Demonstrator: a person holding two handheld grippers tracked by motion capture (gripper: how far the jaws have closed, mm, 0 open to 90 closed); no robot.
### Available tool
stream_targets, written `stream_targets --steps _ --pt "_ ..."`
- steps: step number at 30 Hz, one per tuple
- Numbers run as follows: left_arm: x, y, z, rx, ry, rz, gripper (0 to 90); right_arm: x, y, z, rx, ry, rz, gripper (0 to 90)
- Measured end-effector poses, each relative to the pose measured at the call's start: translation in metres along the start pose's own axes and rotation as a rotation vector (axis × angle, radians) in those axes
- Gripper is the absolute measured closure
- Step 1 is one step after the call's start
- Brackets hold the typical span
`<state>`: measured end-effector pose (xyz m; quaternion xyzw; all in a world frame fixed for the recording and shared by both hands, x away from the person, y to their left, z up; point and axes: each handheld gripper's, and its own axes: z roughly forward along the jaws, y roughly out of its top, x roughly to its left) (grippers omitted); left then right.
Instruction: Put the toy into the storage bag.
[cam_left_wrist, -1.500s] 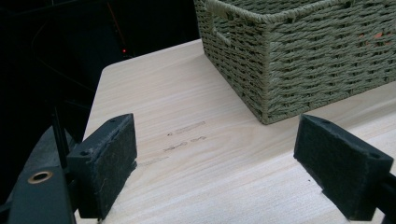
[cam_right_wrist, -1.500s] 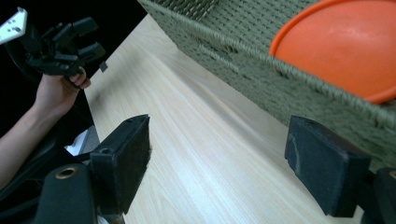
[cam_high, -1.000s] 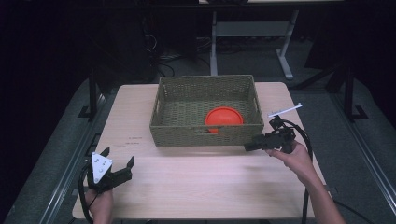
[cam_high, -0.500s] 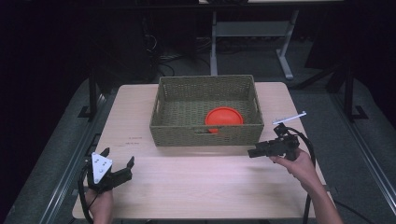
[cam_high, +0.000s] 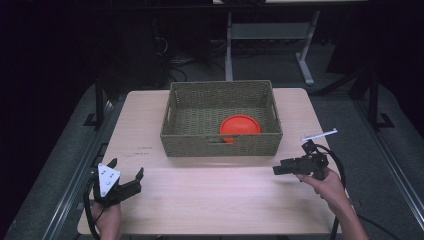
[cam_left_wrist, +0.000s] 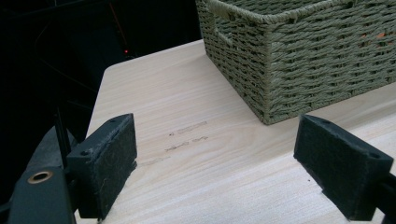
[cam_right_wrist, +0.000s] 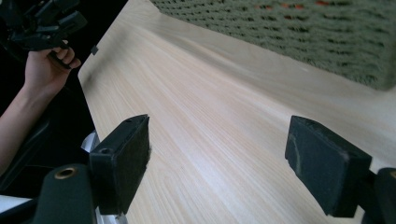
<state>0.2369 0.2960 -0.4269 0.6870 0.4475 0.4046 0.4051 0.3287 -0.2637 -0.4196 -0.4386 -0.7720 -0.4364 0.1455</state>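
Both my tools spread & empty, left tool (cam_high: 131, 182) at 7, right tool (cam_high: 278, 170) at 4 on the counter (cam_high: 210, 200); orange disc (cam_high: 240, 125) sits in wicker basket (cam_high: 220, 145), so I judge nothing's in hand, next needs a target.

A rectangular counter (cam_high: 210, 200) of pale, light-grained wood stands on a dark grey floor (cam_high: 380, 145). A rectangular olive-green woven basket (cam_high: 220, 145) with handle slots sits directly on the counter, toward its far edge and near the middle. A few faint dark scuff marks (cam_left_wrist: 187, 137) show on the wood just beside the basket's near left corner.
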Motion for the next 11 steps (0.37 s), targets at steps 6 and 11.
stream_targets --steps 6,11 --pt "0.000 0.000 0.000 -0.001 0.000 0.006 12.7 -0.004 -0.014 -0.001 -0.005 -0.003 0.017 21.4" --pt "0.000 0.000 0.001 0.000 -0.001 0.006 12.7 -0.004 -0.034 -0.001 -0.024 -0.011 0.011 21.2"
